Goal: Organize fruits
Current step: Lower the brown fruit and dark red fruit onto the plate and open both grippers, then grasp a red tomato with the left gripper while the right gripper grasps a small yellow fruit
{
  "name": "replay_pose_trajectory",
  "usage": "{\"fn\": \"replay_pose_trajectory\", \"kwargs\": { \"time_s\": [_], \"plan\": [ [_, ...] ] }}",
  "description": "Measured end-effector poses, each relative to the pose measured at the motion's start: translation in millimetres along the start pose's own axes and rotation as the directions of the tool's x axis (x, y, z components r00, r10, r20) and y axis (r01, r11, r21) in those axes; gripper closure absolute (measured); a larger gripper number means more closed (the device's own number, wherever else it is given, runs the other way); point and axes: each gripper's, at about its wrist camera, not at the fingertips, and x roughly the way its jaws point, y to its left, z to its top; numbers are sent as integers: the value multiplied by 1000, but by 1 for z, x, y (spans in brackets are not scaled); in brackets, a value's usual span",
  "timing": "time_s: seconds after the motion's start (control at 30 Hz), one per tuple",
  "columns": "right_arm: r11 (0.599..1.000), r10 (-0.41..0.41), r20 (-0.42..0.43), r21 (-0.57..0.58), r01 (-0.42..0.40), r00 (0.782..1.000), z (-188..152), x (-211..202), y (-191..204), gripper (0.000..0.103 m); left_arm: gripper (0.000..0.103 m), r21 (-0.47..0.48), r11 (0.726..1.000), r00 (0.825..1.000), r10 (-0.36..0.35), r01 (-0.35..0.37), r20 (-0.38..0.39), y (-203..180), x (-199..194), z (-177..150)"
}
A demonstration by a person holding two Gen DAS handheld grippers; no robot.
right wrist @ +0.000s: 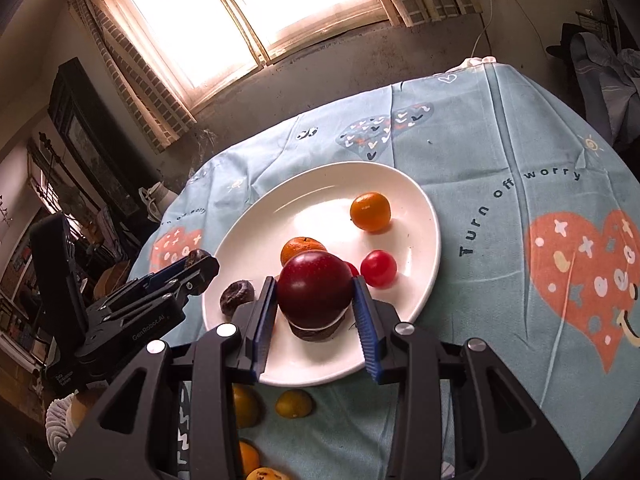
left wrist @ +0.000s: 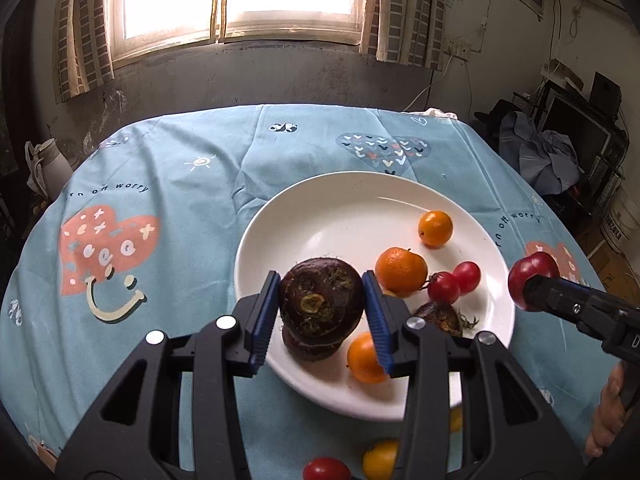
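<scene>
My left gripper (left wrist: 322, 280) is shut on a dark brown water chestnut (left wrist: 322, 300), held just above the near part of the white plate (left wrist: 340, 208). My right gripper (right wrist: 314, 282) is shut on a dark red plum (right wrist: 314, 288) over the same plate (right wrist: 412, 216). From the left wrist, the right gripper (left wrist: 532, 284) and plum (left wrist: 532, 272) hang off the plate's right rim. On the plate lie a mandarin (left wrist: 401, 271), a small orange (left wrist: 435, 228), two cherry tomatoes (left wrist: 454, 282) and more water chestnuts (left wrist: 438, 318). The right wrist view shows the left gripper (right wrist: 200, 264) at the plate's left edge.
Loose fruit lies on the blue printed tablecloth (left wrist: 160, 168) near the front: a yellow tomato (left wrist: 380, 460), a red tomato (left wrist: 326, 470) and a yellow half fruit (right wrist: 294, 403). A white jug (left wrist: 48, 164) stands beyond the table's left edge. A person's hand (left wrist: 608, 412) grips the right tool.
</scene>
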Motion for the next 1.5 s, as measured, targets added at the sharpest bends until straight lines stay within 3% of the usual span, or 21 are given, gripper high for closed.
{"fn": "replay_pose_trajectory", "kwargs": {
  "time_s": [0.17,0.3,0.4,0.43,0.47,0.53,0.67,0.8,0.97,1.37,1.5],
  "plan": [
    [999,-29,-77,25,31,997,0,32,-15,64,59,-13,1000,999,8,-8,-44,5,37,3],
    [998,-55,-93,16,57,994,1,34,-16,64,33,-12,1000,1000,11,-11,-29,8,38,2],
    [999,-23,-42,32,25,999,1,17,-13,61,31,3,1000,1000,21,-21,-13,8,26,-1],
    [999,-4,-22,32,5,1000,2,9,-9,55,30,1,1000,1000,26,-26,-3,9,20,-2],
    [1000,8,0,24,-8,1000,3,0,-4,43,27,-6,1000,1000,30,-30,8,11,13,-4],
    [1000,6,64,-10,-6,998,2,-20,7,42,21,-23,999,999,36,-35,23,16,-2,-9],
    [998,30,114,-66,-22,993,-14,-49,22,41,21,-39,999,999,40,-39,34,26,-31,-32],
    [998,67,107,-14,-66,992,-43,-62,10,41,21,-55,998,999,28,-27,24,32,-54,-65],
    [994,81,72,62,-86,994,-55,-63,-5,41,21,31,996,996,83,-83,-6,19,-60,-101],
    [994,59,42,88,-62,997,-56,-55,-14,41,23,127,991,997,49,-40,-67,10,-47,-113],
    [995,44,40,90,-48,998,-56,-54,-15,41,16,154,982,993,114,-108,-28,13,-50,-114]
  ]
}}
